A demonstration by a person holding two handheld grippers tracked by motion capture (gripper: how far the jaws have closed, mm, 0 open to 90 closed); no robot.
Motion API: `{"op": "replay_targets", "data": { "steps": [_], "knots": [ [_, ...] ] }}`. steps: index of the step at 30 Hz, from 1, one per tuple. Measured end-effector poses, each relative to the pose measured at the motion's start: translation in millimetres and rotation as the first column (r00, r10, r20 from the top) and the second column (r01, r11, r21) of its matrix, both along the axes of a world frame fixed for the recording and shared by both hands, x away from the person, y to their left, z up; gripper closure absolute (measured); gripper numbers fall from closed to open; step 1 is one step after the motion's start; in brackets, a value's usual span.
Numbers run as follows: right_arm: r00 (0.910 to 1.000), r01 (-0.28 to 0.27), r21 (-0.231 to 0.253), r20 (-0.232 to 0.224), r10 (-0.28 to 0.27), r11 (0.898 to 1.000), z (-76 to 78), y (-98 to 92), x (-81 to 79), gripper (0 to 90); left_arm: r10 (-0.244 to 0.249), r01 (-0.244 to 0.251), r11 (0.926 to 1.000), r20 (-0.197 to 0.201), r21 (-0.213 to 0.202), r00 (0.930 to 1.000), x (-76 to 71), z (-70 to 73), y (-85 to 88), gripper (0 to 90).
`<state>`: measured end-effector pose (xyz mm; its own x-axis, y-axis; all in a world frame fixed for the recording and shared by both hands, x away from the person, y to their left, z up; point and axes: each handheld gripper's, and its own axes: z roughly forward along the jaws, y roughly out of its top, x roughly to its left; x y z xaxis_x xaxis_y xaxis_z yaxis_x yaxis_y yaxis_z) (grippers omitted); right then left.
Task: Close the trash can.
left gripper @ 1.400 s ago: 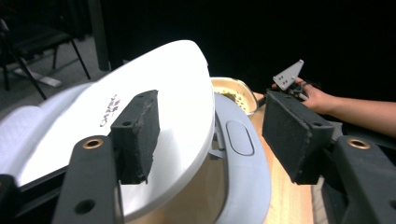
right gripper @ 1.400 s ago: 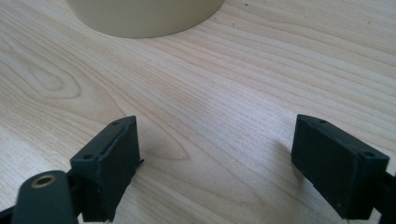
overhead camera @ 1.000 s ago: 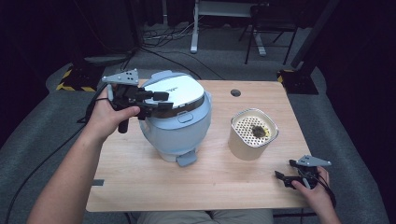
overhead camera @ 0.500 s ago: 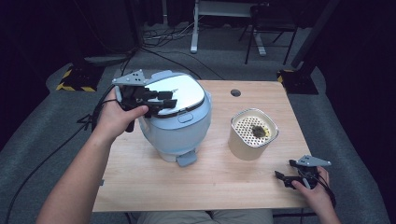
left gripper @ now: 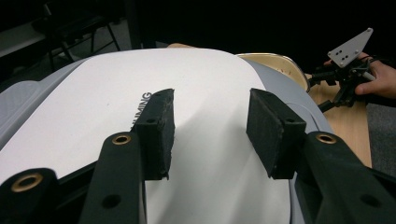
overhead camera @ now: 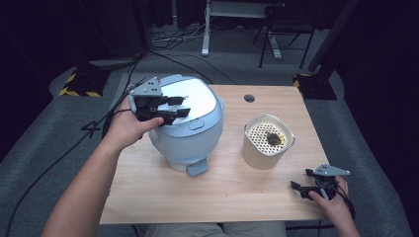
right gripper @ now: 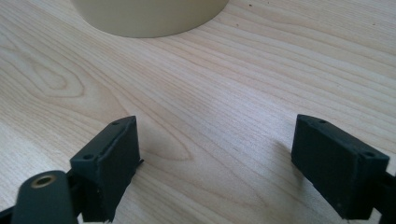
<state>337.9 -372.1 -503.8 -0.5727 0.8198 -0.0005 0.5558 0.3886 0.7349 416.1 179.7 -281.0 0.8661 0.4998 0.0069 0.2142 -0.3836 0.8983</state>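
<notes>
The pale blue rice cooker (overhead camera: 190, 129) stands lid down on the left half of the wooden table (overhead camera: 237, 197). Over its white lid, the left gripper (overhead camera: 170, 107) has just been opening its jaws, nothing between them. To the right, well apart, a cream container (overhead camera: 267, 141) holds a perforated insert with a dark clump. The right gripper (overhead camera: 309, 183) rests near the table's right front corner, jaws wide and empty.

Bare table (overhead camera: 222, 192) lies open between the rice cooker (overhead camera: 190, 133) and the cream canister (overhead camera: 267, 143), which stand apart.

Table (overhead camera: 148, 197) brightly lit from above – surroundings dark (soft shadows), frames sharp
</notes>
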Motion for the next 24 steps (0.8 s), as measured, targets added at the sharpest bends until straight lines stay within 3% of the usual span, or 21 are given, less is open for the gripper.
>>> {"op": "replay_targets", "data": {
  "steps": [7,9,11,15,19,20,24],
  "knots": [
    [1.0000,-0.001,0.001,0.000,0.001,1.000,0.0,0.3,0.2,15.6,0.026,-0.026,0.9996,0.012,0.013,0.9996,0.2,-0.1,-0.2,52.6],
    [1.0000,-0.002,0.001,0.000,0.002,1.000,0.0,0.2,0.2,15.6,0.056,-0.058,0.9971,0.033,0.049,0.9979,0.7,-0.5,-0.6,54.8],
    [1.0000,-0.003,0.000,0.001,0.003,1.000,0.0,0.5,0.3,15.6,0.065,-0.067,0.9964,0.042,0.051,0.9970,0.2,-0.6,-1.2,54.3],
    [1.0000,-0.003,0.000,0.000,0.003,1.000,0.0,0.4,0.3,15.6,0.071,-0.071,0.9973,0.011,0.020,0.9974,2.0,-1.1,1.7,54.2],
    [1.0000,-0.005,0.001,0.001,0.005,1.000,0.0,0.4,0.5,15.6,0.094,-0.094,0.9953,-0.012,0.025,0.9955,2.3,1.3,5.1,38.3],
    [1.0000,-0.005,0.001,0.001,0.005,1.000,0.0,0.4,0.5,15.6,0.093,-0.093,0.9955,-0.015,0.014,0.9955,1.1,2.0,6.2,38.2],
    [1.0000,-0.005,0.000,0.000,0.005,1.000,0.0,0.5,0.6,15.6,0.068,-0.068,0.9973,0.002,-0.027,0.9977,-9.1,8.3,11.7,37.5]
  ]
}}
